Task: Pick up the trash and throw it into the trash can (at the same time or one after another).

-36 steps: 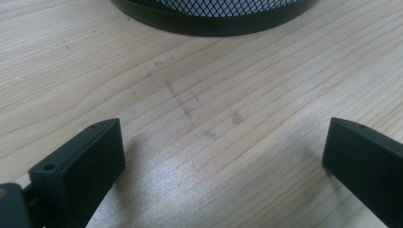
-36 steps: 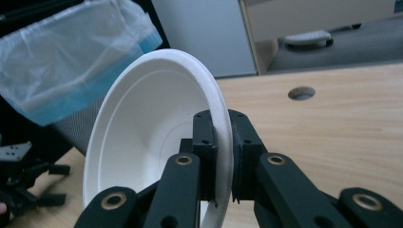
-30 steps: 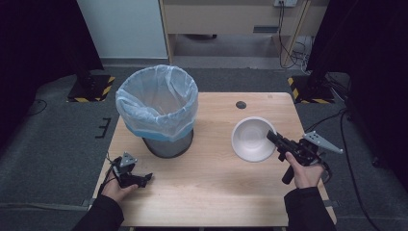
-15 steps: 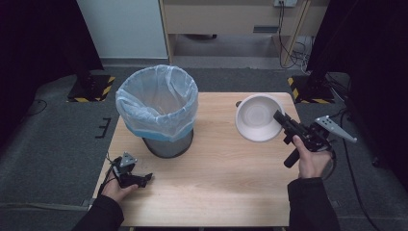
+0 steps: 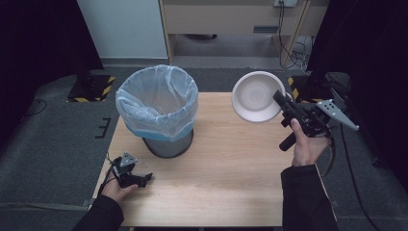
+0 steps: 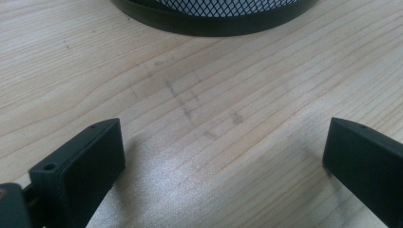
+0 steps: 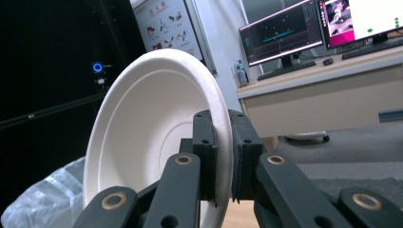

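Note:
A white paper bowl (image 5: 255,96) hangs tilted in the air above the table's far right part, its hollow facing the camera. My right gripper (image 5: 280,99) is shut on its rim; in the right gripper view the jaws pinch the bowl's (image 7: 157,137) edge at my right gripper (image 7: 222,156). A black mesh bin (image 5: 159,113) lined with a clear and blue bag stands at the left middle of the table. My left gripper (image 5: 144,178) rests low on the wood near the front left, open, with bare tabletop between its fingers (image 6: 81,171).
The wooden table (image 5: 226,178) has bare room across its middle and front. The bin's black base (image 6: 214,21) lies just ahead of the left gripper. Beyond the table, a desk with monitors (image 7: 285,38) stands over grey floor, with cables at the back right.
My right gripper has lifted the bowl off the table and carried it up and away, tipping it onto its edge. The left gripper has stayed put.

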A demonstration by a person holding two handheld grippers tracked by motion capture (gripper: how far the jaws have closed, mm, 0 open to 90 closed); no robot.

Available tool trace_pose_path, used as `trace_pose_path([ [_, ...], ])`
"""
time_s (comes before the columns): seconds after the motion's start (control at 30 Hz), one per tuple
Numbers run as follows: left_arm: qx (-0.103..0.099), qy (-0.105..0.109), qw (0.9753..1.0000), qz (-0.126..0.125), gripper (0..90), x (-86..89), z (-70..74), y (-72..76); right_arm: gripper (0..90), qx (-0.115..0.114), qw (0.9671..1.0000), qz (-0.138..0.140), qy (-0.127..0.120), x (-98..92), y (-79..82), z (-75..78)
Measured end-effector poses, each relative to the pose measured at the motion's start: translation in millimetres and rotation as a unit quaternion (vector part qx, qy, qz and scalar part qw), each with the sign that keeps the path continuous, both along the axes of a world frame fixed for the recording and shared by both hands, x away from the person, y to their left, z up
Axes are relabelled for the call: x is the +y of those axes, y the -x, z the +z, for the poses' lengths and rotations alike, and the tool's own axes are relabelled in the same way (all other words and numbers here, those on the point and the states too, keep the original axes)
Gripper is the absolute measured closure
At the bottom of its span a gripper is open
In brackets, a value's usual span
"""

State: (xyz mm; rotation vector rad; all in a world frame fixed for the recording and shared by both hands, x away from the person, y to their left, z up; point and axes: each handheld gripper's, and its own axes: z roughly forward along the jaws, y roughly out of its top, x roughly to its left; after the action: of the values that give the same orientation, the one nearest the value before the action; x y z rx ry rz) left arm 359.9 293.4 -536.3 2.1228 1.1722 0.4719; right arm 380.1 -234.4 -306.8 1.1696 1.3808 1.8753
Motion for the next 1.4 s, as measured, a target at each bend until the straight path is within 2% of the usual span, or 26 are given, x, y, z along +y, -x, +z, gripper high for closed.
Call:
trace_pose_path([
  [0.3,0.000,0.000,1.0000,0.000,0.0,0.0,0.0,0.0,83.4,-0.022,0.9998,-0.001,0.001,16.7,-7.0,22.2],
  [0.7,-0.001,0.001,1.0000,0.001,0.0,-0.2,-0.1,0.0,83.4,-0.048,0.9988,0.010,0.005,54.5,-15.9,49.6],
  [0.83,-0.001,0.001,1.0000,0.000,0.0,-0.1,-0.1,-0.1,83.4,-0.052,0.9985,0.017,0.009,69.4,-20.4,54.9],
  [1.03,-0.001,0.001,1.0000,0.001,0.0,-0.1,-0.1,-0.1,83.4,-0.054,0.9979,0.024,0.028,97.8,-30.3,61.0],
  [1.4,-0.001,0.001,1.0000,0.000,0.0,-0.1,-0.1,-0.1,83.4,-0.051,0.9966,0.034,0.054,142.1,-47.9,61.3],
])
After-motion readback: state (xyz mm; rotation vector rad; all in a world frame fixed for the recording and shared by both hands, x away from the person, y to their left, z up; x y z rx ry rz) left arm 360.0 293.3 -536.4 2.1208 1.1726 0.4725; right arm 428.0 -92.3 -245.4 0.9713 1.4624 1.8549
